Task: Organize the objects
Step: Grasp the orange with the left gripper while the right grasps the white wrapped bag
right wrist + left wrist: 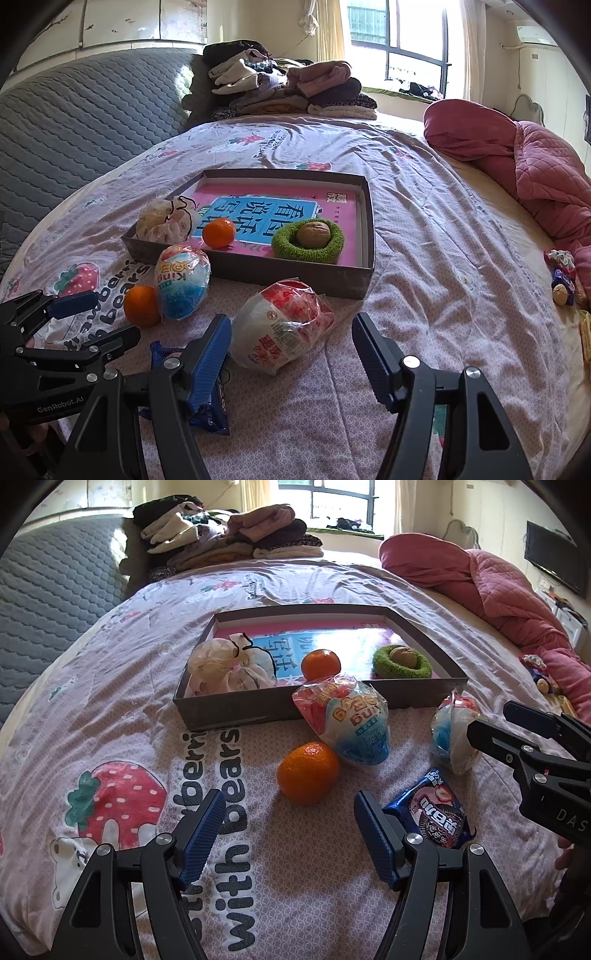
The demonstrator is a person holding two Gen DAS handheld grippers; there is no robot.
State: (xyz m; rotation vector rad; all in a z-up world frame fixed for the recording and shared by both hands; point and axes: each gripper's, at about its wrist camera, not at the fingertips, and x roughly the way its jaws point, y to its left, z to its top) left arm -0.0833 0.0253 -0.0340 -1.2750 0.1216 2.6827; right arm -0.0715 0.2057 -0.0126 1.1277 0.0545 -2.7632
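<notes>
Sorting bed clutter into the box, part done

Lying in the box (364,275) already: a drawstring pouch (162,219), one orange (219,232) and a walnut (313,233) sitting in a green ring (334,245). Left on the bedspread (424,258) in front of it: a second orange (307,771), a blue-white snack bag (351,720) leaning against the box wall, a red-white snack bag (280,326) and a biscuit packet (436,812). Both tongs stand wide open and empty; the left gripper (290,834) hovers just short of the loose orange, the right gripper (291,354) just short of the red-white bag. I'd judge roughly half done, with four things still to go in
</notes>
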